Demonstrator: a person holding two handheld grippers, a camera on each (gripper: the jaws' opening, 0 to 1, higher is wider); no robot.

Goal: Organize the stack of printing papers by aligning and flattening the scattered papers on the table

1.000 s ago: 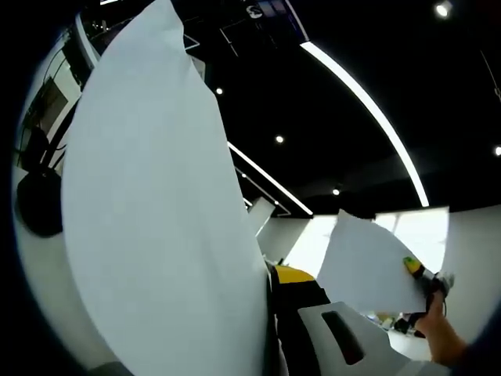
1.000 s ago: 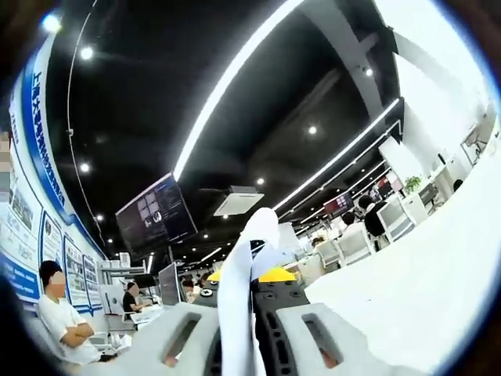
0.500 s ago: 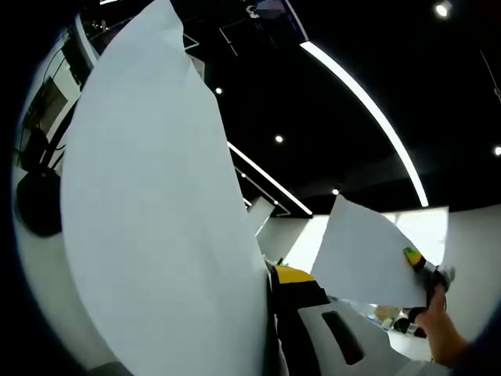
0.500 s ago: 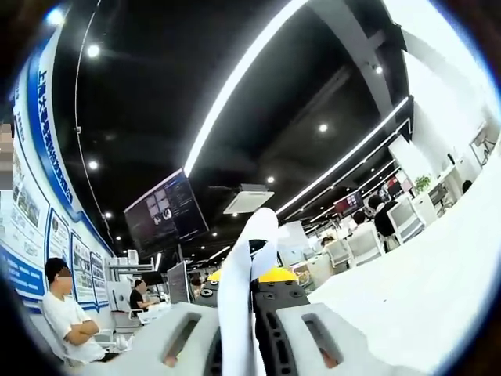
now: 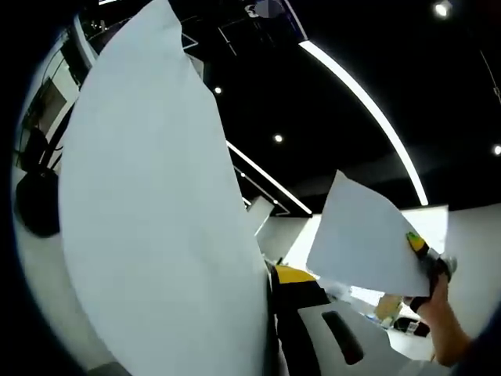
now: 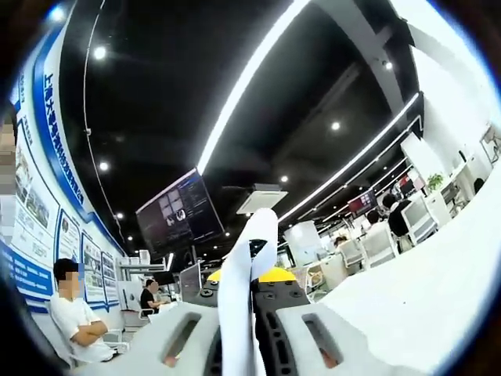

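In the left gripper view a large white sheet of paper (image 5: 156, 219) rises from the bottom and covers the left half; my left gripper (image 5: 274, 345) is shut on its lower edge. At the right of that view a second white sheet (image 5: 364, 239) is held up by my right gripper (image 5: 427, 258), with a hand below it. In the right gripper view my right gripper (image 6: 243, 329) is shut on that sheet (image 6: 239, 305), seen edge-on as a thin curved strip between the jaws. Both views point up at the ceiling.
A black ceiling with long light strips (image 6: 250, 74) and spot lamps is overhead. A hanging screen (image 6: 180, 215) shows in the right gripper view. A seated person (image 6: 74, 321) is at lower left there, with desks and chairs (image 6: 376, 243) farther right.
The sheet in my right gripper has risen and tilted a little in the left gripper view. The right gripper view has swung slightly. The large sheet in my left gripper has stayed put.
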